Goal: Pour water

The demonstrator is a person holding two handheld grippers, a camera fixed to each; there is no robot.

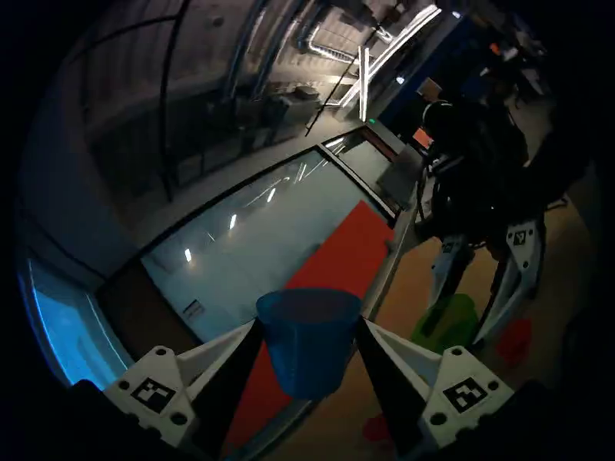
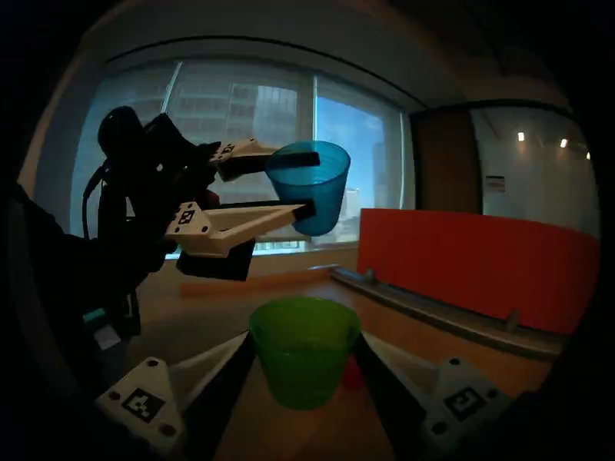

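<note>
Two cups gripped | left tool (image 1: 309,326) clamps blue cup (image 1: 307,361) | right tool (image 2: 304,338) clamps green cup (image 2: 304,369), below blue.

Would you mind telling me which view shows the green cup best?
The right gripper view: the green cup sits close, held by the right gripper. The left gripper view shows it small, dim and partly hidden.

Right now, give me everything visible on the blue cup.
The blue cup is translucent blue plastic, tapered, wider at its open rim, with no handle. The left gripper clamps it from both sides, one finger on each wall below the rim. It is held in the air, roughly upright, higher than the green cup in the right gripper view. Whether it holds water cannot be told.
</note>
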